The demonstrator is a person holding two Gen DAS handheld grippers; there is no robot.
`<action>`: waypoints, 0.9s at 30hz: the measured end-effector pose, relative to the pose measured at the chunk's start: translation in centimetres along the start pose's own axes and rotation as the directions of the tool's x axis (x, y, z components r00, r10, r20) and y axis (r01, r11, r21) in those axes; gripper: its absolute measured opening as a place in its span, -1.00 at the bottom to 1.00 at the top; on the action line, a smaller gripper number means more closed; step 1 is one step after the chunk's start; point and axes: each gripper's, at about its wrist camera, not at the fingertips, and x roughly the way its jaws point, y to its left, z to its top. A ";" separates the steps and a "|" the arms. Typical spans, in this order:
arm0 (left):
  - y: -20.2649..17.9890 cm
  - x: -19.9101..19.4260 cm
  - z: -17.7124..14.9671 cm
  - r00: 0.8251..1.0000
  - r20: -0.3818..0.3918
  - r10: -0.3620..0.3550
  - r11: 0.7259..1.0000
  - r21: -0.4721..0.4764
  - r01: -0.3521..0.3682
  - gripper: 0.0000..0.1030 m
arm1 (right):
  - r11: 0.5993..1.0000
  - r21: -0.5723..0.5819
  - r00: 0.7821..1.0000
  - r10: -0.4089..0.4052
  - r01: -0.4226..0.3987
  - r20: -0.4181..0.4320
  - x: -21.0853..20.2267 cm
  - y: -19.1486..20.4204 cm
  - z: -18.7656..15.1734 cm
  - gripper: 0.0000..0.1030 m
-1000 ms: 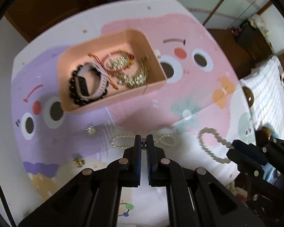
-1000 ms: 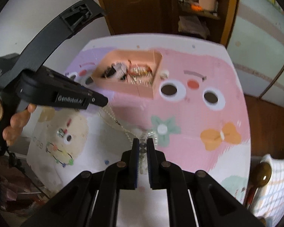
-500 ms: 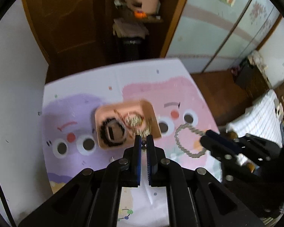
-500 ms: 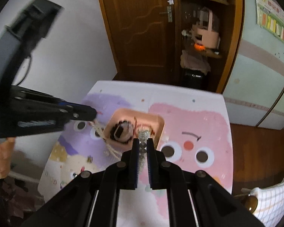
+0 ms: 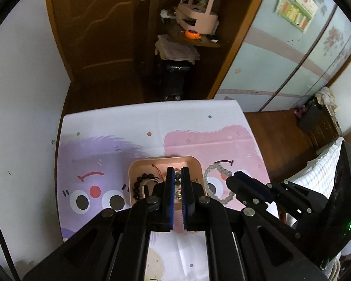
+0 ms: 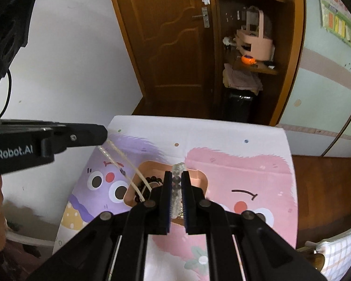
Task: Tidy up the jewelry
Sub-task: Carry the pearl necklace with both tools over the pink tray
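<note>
My right gripper squeezes the pearl bracelet above the pink tray on the table. My left gripper pinches a pearl necklace hanging across the tray. A wooden door stands behind.

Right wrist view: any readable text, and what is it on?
"nRobot.AI": white print on the left gripper body, its start cut off by the frame edge.
Wall poster: coloured blocks, print too small to read.
Nothing else legible.
</note>
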 end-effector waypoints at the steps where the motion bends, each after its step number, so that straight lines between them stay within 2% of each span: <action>1: 0.2 0.5 0.0 1.000 -0.007 0.004 1.000 -0.004 -0.004 -0.95 | 1.000 0.002 1.000 0.003 -0.002 -0.007 0.4 0.2 0.0 -0.86; 5: 1.0 2.3 -0.3 0.999 -0.029 0.020 1.000 -0.008 -0.020 -0.95 | 1.000 0.001 0.999 0.009 -0.008 -0.034 2.5 0.6 0.0 -0.86; 10: 1.4 2.3 -0.5 1.000 -0.021 0.023 1.000 -0.004 -0.023 -0.94 | 1.000 0.002 0.998 0.024 -0.024 -0.054 3.9 1.2 -0.2 -0.86; 27: 1.5 1.1 -0.5 1.000 0.001 0.000 1.000 0.006 0.000 -0.94 | 0.998 -0.027 0.997 0.058 -0.060 -0.058 4.5 3.0 0.4 -0.86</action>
